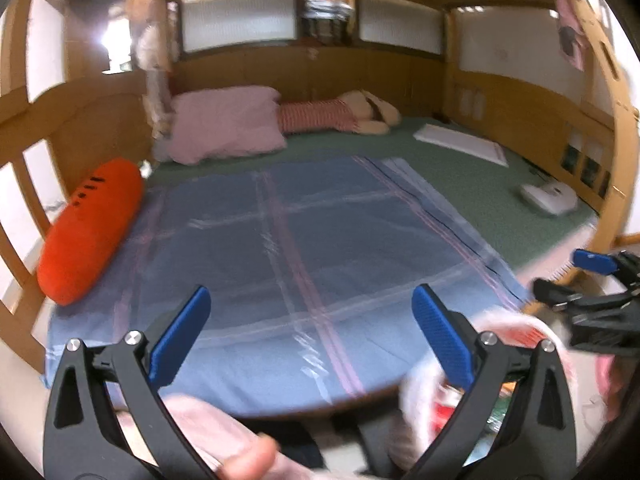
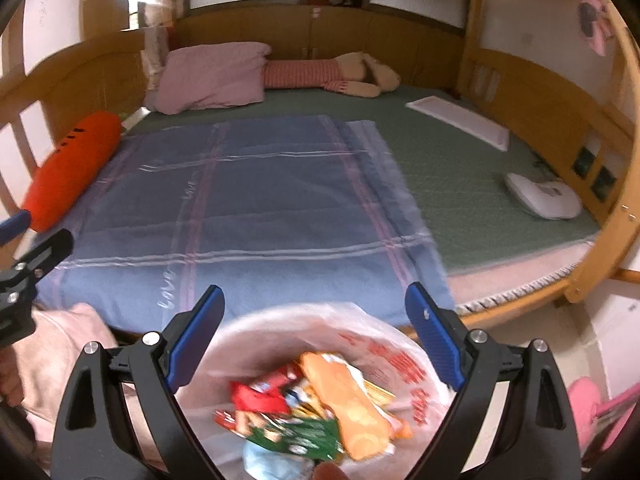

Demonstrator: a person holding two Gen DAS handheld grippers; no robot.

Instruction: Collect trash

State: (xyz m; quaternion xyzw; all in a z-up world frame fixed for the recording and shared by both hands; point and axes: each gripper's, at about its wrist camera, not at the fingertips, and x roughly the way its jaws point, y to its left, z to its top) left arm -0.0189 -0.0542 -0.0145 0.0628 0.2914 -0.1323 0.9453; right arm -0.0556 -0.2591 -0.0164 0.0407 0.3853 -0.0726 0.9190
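Two grippers are in view, both with jaws spread wide and nothing between the blue pads. Left gripper is held above the near edge of the blue plaid blanket; right gripper is held above a translucent plastic bag with red lettering. That bag sits low and near, off the near edge of the bed, its mouth open upward. Inside lies the collected trash: an orange wrapper, red and green packets and a pale blue item, all blurred. From the left wrist view the same bag appears at near right, partly behind the right finger.

On the bed: an orange carrot-shaped cushion along the left rail, a pink pillow at far left, a plush toy in red stripes at the far end, a white flat panel at far right, and a white device at right on the green mattress cover.
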